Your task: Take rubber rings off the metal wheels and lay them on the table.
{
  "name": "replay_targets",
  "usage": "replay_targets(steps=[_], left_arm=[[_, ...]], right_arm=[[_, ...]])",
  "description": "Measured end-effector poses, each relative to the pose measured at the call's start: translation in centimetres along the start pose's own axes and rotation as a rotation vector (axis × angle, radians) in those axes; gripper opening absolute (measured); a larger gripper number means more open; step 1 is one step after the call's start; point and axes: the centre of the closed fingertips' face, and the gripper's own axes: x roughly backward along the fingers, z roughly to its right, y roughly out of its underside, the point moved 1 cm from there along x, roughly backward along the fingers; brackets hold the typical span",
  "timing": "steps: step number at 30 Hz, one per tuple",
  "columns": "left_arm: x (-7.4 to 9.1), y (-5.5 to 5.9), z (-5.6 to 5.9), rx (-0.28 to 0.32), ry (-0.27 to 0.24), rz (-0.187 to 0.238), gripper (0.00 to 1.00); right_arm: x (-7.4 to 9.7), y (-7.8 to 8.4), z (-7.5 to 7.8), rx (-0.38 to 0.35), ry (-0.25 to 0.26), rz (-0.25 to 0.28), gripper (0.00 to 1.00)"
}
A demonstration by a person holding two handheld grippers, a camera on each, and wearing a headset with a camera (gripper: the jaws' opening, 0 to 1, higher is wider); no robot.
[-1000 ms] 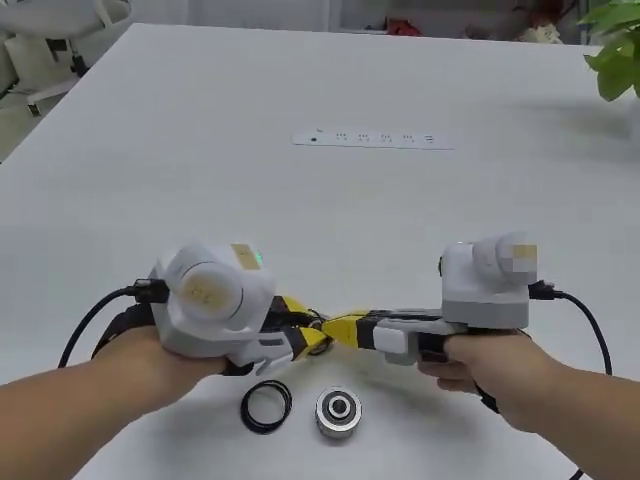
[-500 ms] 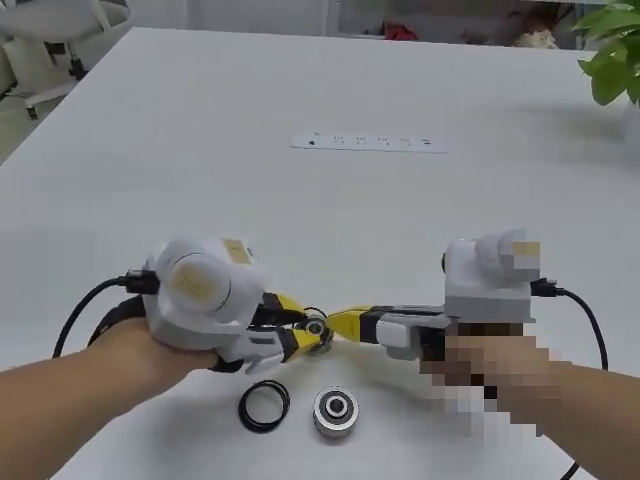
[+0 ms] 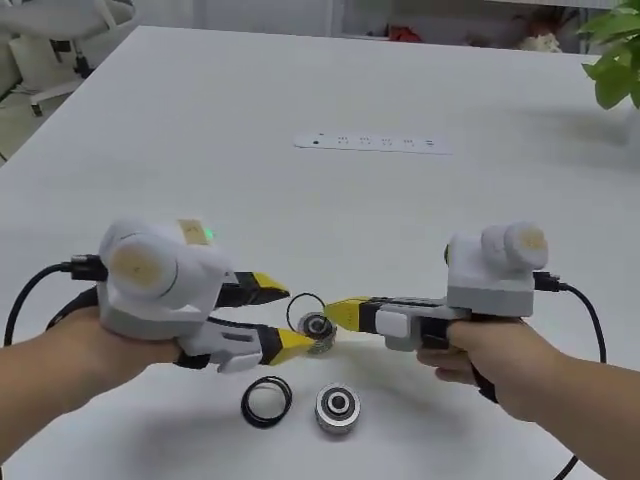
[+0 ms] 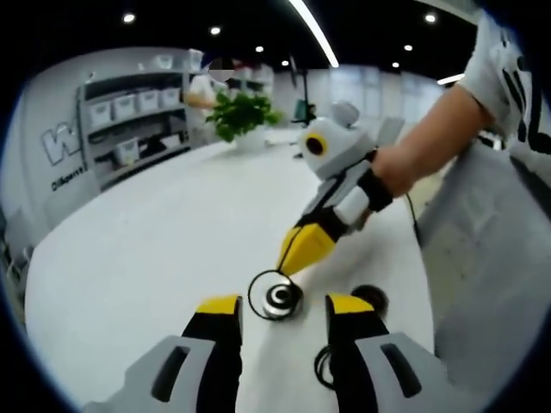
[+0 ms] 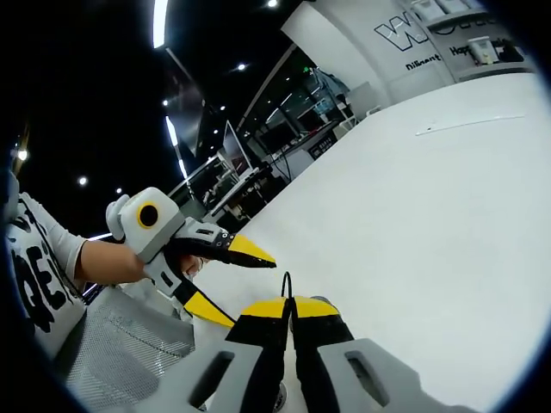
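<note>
L fingers (image 3: 265, 287) now wide apart, empty; R fingers (image 3: 345, 312) tight on thin black rubber ring (image 3: 306, 295).

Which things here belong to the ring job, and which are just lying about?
Job: right gripper, shut on a ring; left gripper, open; wheel between them; loose ring and second wheel on the table.
Lying about: power strip; plant; chair.

White table (image 3: 420, 70) (plant (image 3: 615, 55) at corner), shelves (image 4: 129, 120).
</note>
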Motion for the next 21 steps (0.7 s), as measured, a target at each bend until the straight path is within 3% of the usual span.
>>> replay_targets(steps=[12, 21], left_arm=[[2.6, 0.1, 0.5, 0.029, 0.005, 0.026, 0.57], [4.1, 0.8, 0.1, 0.038, -0.012, 0.024, 0.66]], right_arm=[[-1.1, 0.0, -1.5, 0.002, -0.037, -0.018, 0.00], [-2.3, 0.5, -2.3, 0.010, -0.059, -0.045, 0.00]])
